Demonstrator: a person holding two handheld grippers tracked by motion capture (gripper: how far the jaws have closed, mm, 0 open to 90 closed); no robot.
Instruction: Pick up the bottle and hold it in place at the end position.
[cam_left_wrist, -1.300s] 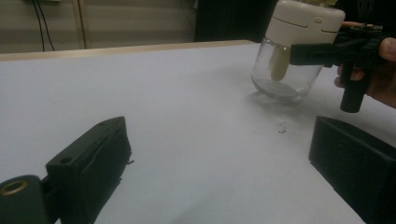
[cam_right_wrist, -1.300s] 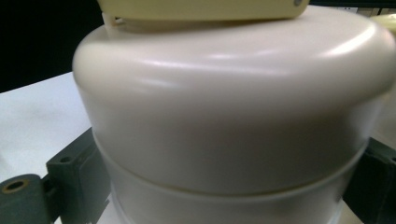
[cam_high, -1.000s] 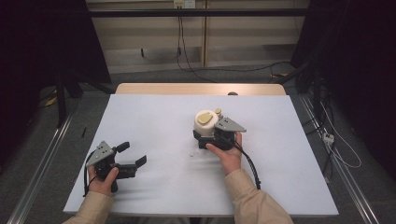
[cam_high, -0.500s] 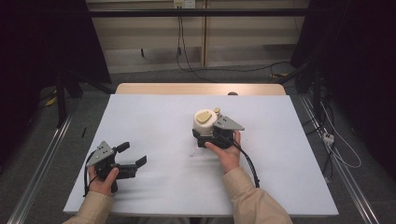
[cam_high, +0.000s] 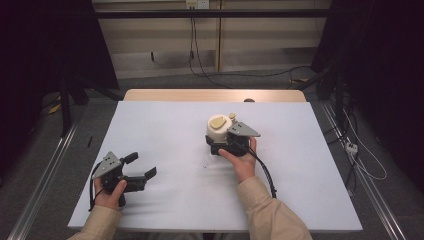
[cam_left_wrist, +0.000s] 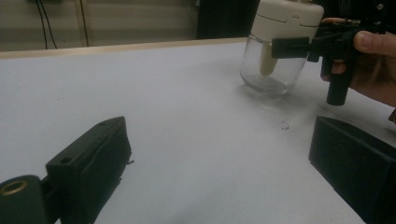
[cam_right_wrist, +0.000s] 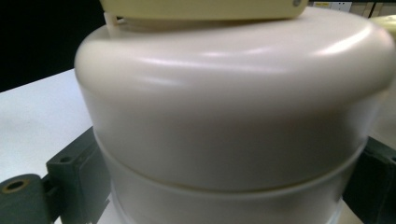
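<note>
High view first: at the lower left of the frame the person's left hand (cam_high: 111, 189) holds the left gripper (cam_high: 141, 166) low over the white table (cam_high: 165, 130), its two black jaws spread wide with nothing between them. Just right of centre stands a jar (cam_high: 218, 131) with a cream lid, and the right gripper (cam_high: 216, 146) is pressed up against its near side, held by the right hand (cam_high: 241, 161), with a black cable (cam_high: 265, 172) trailing back along the sleeve.

Left gripper view shows the jar (cam_left_wrist: 279, 44) at the upper right, clear glass below a cream top, resting on the table, with one black jaw of the right gripper lying across it just under the lid.

Right gripper view has the cream lid (cam_right_wrist: 233, 93) close up between both jaws, which sit against the jar's sides, clenched on it.
</note>
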